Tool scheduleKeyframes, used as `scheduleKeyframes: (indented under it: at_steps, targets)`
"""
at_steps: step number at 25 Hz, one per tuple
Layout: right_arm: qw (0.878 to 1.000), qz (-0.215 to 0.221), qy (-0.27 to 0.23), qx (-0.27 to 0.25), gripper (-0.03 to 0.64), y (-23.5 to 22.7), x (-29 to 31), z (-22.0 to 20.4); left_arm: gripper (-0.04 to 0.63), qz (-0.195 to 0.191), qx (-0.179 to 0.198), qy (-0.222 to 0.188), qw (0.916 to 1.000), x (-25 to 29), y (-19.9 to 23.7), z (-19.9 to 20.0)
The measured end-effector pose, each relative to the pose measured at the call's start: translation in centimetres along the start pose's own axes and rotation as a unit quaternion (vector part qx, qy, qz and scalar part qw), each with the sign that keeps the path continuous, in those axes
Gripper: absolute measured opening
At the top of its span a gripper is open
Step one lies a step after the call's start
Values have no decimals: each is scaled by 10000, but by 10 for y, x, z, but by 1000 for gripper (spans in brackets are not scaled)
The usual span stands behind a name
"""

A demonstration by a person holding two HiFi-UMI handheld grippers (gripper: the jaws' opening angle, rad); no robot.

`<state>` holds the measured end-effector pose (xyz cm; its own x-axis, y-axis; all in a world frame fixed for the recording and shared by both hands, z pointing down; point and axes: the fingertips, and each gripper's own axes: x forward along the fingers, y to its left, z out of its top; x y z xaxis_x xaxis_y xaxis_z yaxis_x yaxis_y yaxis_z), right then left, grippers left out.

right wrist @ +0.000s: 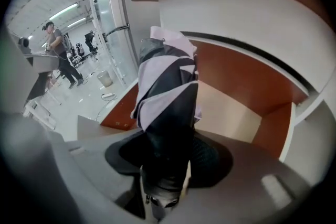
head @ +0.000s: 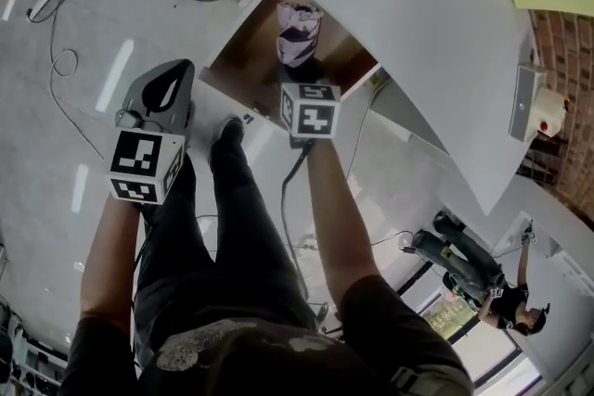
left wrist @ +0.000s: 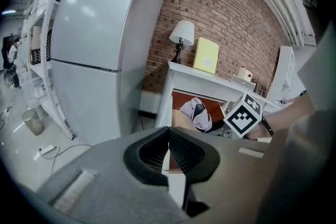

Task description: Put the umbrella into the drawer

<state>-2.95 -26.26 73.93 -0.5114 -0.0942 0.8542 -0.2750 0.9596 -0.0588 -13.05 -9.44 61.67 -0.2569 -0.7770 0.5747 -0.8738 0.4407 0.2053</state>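
Observation:
A folded umbrella (head: pixel 299 31) with black and lilac panels hangs over the open drawer (head: pixel 249 53), whose inside is brown wood. My right gripper (right wrist: pixel 168 157) is shut on its lower end, and in the right gripper view the umbrella (right wrist: pixel 167 86) points into the drawer (right wrist: pixel 231 107). My left gripper (head: pixel 184 71) is to the left of the drawer, above the floor. It is shut with nothing in it, the pad tips touching (left wrist: pixel 168 128). From the left gripper view the umbrella (left wrist: pixel 197 113) shows in the drawer opening, beside the right gripper's marker cube (left wrist: pixel 244 114).
A white desk top (head: pixel 418 32) overhangs the drawer. A tall white fridge (left wrist: pixel 100 34) stands left of it. A lamp (left wrist: pixel 182 34) and a yellow box (left wrist: pixel 206 55) sit on the desk by a brick wall. Cables (head: pixel 56 60) lie on the floor. A person (head: pixel 506 301) stands far off.

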Motion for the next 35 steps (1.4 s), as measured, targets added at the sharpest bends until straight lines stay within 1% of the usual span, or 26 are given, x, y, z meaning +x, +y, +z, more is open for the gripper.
scheduleKeyframes:
  at_steps: [7, 12, 16, 20, 25, 30, 35]
  targets:
    - [9998, -63, 180, 4, 207, -11, 40, -10, 9, 34, 55, 52, 10000, 5, 2, -12]
    - [9994, 13, 315, 138, 209, -12, 62, -19, 11, 75, 58, 90, 9999, 7, -2, -21]
    - [9991, 40, 411, 28, 210, -13, 73, -24, 11, 144, -8, 108, 9998, 8, -4, -27]
    - [9981, -17, 609, -68, 213, -16, 81, -29, 11, 260, -66, 103, 9996, 7, -3, -30]
    - [9979, -44, 628, -154, 221, -13, 83, -29, 11, 462, -181, 78, 9987, 4, 1, -34]
    - [9974, 313, 625, 169, 288, -7, 77, -29, 9, 653, -332, 9, 9973, -2, 5, -28]
    - [9978, 392, 463, 269, 288, -6, 45, -17, 11, 895, -297, -22, 9955, -21, 18, -9]
